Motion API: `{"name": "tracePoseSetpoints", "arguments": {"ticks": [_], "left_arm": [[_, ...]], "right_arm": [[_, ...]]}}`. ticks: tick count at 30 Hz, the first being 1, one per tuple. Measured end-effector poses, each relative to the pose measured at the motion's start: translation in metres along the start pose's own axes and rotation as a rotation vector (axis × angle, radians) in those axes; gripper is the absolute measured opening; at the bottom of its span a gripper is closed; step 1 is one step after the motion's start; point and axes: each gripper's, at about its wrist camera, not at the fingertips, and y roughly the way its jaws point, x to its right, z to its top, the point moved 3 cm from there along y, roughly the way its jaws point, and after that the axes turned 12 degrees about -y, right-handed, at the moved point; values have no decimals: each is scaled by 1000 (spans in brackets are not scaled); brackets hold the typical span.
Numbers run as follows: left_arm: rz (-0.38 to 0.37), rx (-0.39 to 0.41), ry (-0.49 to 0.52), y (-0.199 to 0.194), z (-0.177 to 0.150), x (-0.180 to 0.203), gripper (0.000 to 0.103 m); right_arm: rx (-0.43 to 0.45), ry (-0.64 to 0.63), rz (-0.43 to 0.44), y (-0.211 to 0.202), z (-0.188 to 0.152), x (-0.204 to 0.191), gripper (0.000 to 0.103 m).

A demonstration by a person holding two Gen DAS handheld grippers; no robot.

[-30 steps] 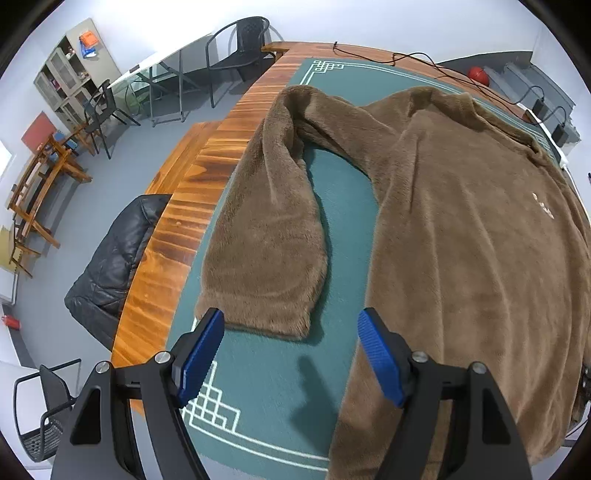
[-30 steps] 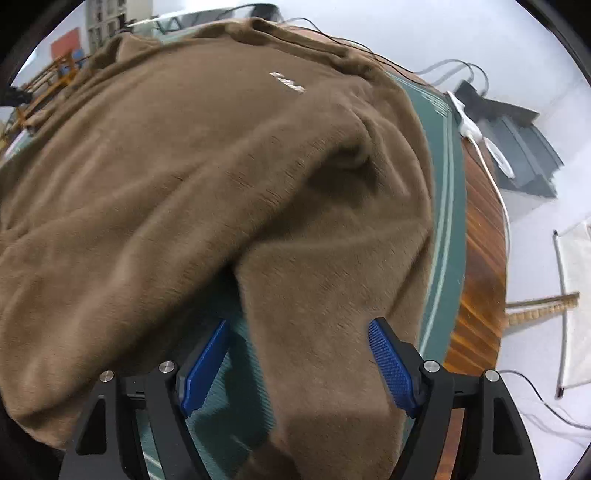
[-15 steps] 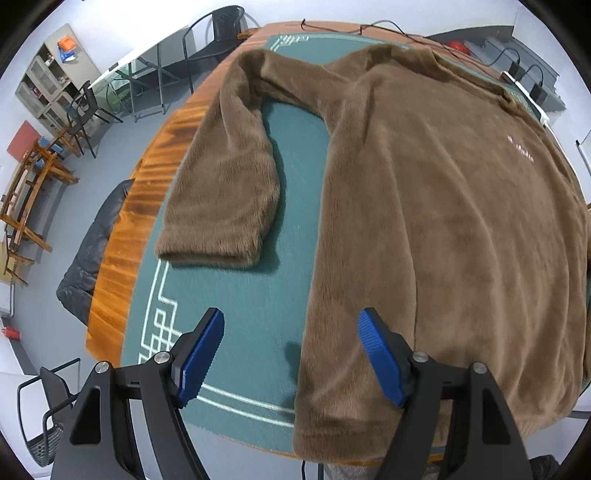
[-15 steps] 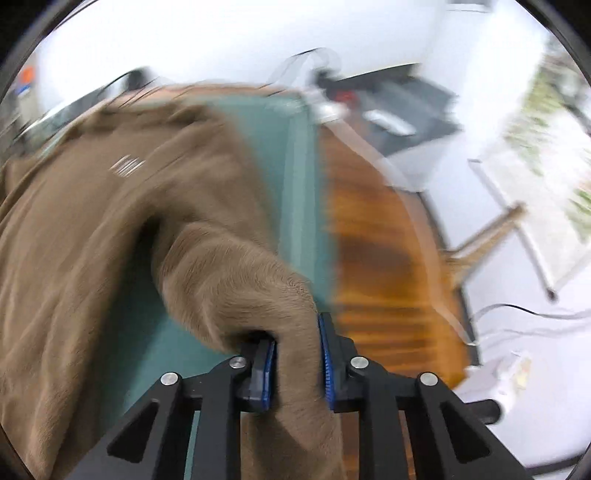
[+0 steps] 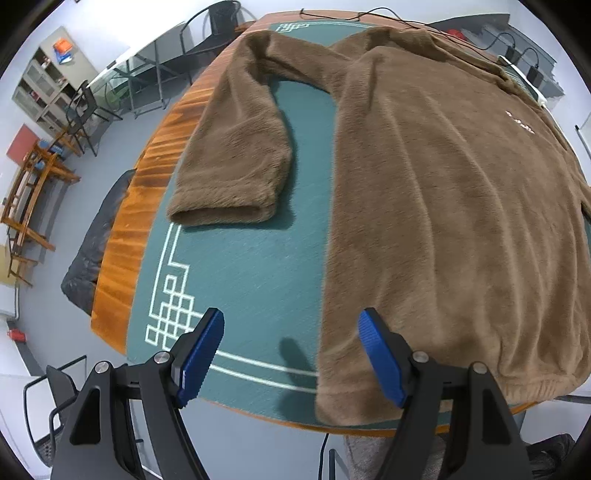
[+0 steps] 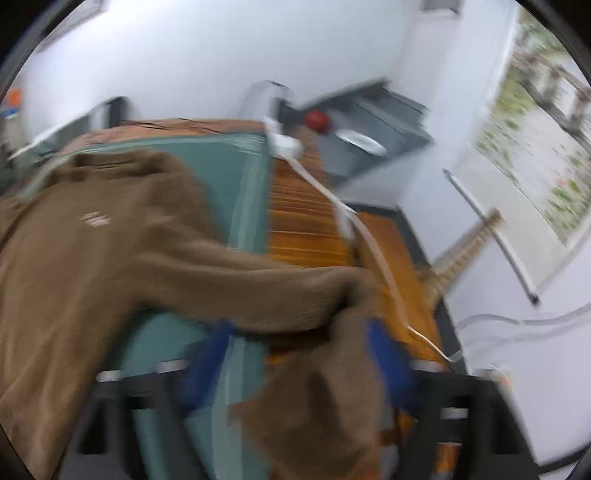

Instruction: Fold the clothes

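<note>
Lying flat on the table [image 5: 122, 236]: 1 brown fleece sweater [image 5: 443, 206], front up, small pale lettering on the chest, spread over a green mat [image 5: 251, 266] with a white key-pattern border. The hem hangs slightly past the near table edge.

Item 1, left sleeve [image 5: 236, 155]: laid out beside the body, bent at the shoulder, cuff resting on the mat near the wooden rim. Green mat shows between this sleeve and the body.

Item 2, right sleeve [image 6: 266, 291]: seen in the right wrist view, heavily blurred. It stretches sideways from the body across the mat edge and over the bare wood, then drops down between the blue pads.

Item 3, left hand-held gripper [image 5: 291, 354]: pointing steeply down above the near left corner of the sweater. Jaws wide apart, nothing between the pads; the right pad sits over the fleece hem, the left pad over bare mat. Whether it touches the cloth cannot be told.

Item 4, right hand-held gripper [image 6: 295, 362]: jaws opening, blue pads well apart, with the sleeve end hanging between them. The blur hides any contact with the pads.

Surroundings: dark padded chair [image 5: 96, 251] beside the table, metal chairs [image 5: 207, 33] beyond it, shelving cabinet [image 5: 48, 81] against the far wall, cables [image 5: 369, 16] trailing along the far table edge, 1 red ball [image 6: 316, 120] on a grey unit.
</note>
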Motion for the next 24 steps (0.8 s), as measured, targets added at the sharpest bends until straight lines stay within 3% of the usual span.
{"name": "tracePoseSetpoints", "arguments": {"ticks": [4, 9, 14, 20, 24], "left_arm": [[4, -8, -14, 1, -6, -5, 79], [8, -17, -14, 2, -18, -5, 79], [15, -28, -30, 1, -32, -10, 79], [12, -32, -34, -4, -48, -17, 80], [5, -37, -25, -2, -49, -18, 81]], "right_arm": [[108, -107, 177, -51, -17, -70, 86], [199, -267, 292, -115, -44, -151, 86], [173, -439, 408, -151, -85, -204, 86], [100, -502, 414, -140, -118, -226, 86], [85, -571, 318, -128, -128, -239, 86]]}}
